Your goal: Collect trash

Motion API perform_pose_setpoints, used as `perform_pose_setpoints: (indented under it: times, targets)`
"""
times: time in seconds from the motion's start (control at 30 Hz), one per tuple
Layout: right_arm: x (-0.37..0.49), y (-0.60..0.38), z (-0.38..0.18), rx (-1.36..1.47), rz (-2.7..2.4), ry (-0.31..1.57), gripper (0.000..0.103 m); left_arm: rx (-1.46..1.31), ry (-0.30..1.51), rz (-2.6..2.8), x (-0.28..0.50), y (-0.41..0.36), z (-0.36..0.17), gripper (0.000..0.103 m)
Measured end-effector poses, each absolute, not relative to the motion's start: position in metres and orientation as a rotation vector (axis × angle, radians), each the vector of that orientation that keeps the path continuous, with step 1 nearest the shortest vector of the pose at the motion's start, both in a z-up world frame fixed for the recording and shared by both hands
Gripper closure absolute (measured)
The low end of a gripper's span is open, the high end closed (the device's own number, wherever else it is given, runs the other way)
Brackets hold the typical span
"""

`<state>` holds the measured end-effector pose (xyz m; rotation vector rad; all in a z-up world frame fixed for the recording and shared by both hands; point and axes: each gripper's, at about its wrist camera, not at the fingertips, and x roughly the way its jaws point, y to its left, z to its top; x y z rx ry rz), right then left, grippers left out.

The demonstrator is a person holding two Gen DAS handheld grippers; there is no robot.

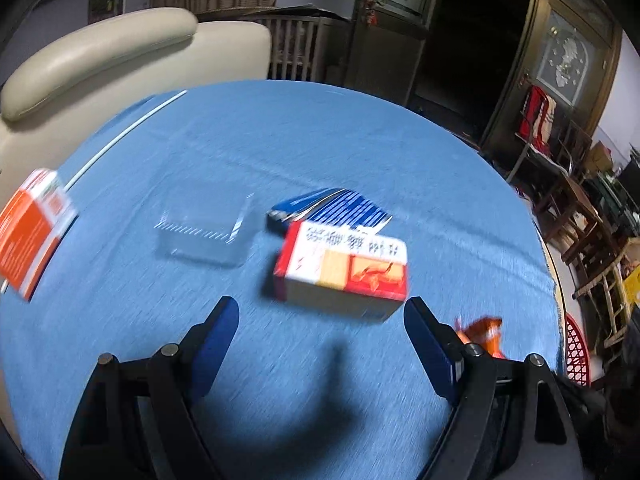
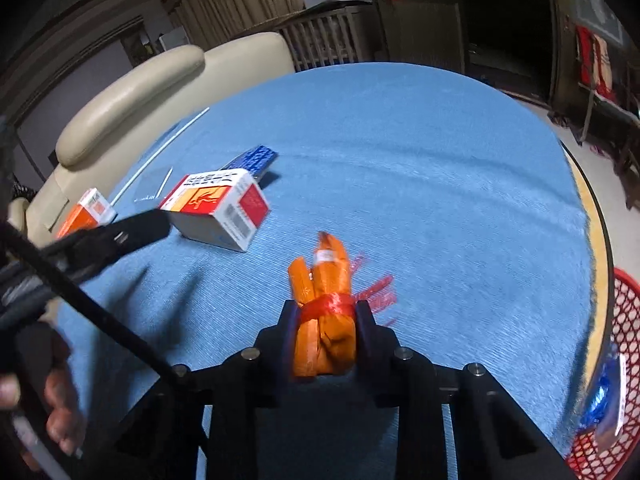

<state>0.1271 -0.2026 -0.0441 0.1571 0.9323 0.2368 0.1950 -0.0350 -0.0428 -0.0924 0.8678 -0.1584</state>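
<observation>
Two fisheye views look down over a round table (image 1: 320, 140) covered in blue cloth. In the right wrist view, the right gripper (image 2: 326, 312) sits at lower centre of the frame with its jaws pressed against both sides of an orange wrapper bundle (image 2: 324, 320) tied with a red band; the bundle's far end points up the frame and appears to rest on the cloth. At the lower right edge of that view a red mesh basket (image 2: 624, 320) stands beside the table, with a blue item inside it (too blurred to identify). In the left wrist view, the left gripper (image 1: 322, 312) spreads across the bottom of the frame with its jaws wide apart and nothing between them. Just above it, slightly right of centre, lies a red, white and yellow box (image 1: 344, 272), and a blue striped packet (image 1: 336, 208) sits touching its far side. Left of centre is a clear plastic tray (image 1: 204, 232), blurred by motion. At the left edge of the frame lies an orange and white box (image 1: 32, 232). A thin white stick (image 1: 124, 136) lies near the table's upper left rim. Beyond the table, at upper left, stands a cream armchair (image 1: 100, 52). A person's hand (image 2: 52, 400) shows at lower left of the right wrist view.
</observation>
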Motion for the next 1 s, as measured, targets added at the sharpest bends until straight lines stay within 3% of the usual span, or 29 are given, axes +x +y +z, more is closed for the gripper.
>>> perform_pose_setpoints:
  times: [0.53,0.6,1.0]
  targets:
    - [0.120,-0.211,-0.044,0.173,0.260,0.910,0.073,0.058,0.942,-0.181,0.239,-0.056,-0.068,0.015]
    - [0.119,-0.212,-0.044,0.169,0.258,0.912,0.073,0.033,0.932,-0.215,0.237,-0.054,-0.069,0.019]
    - [0.121,-0.208,-0.042,0.159,0.237,0.925,0.073,0.007,0.859,-0.233,0.202,-0.031,-0.052,0.020]
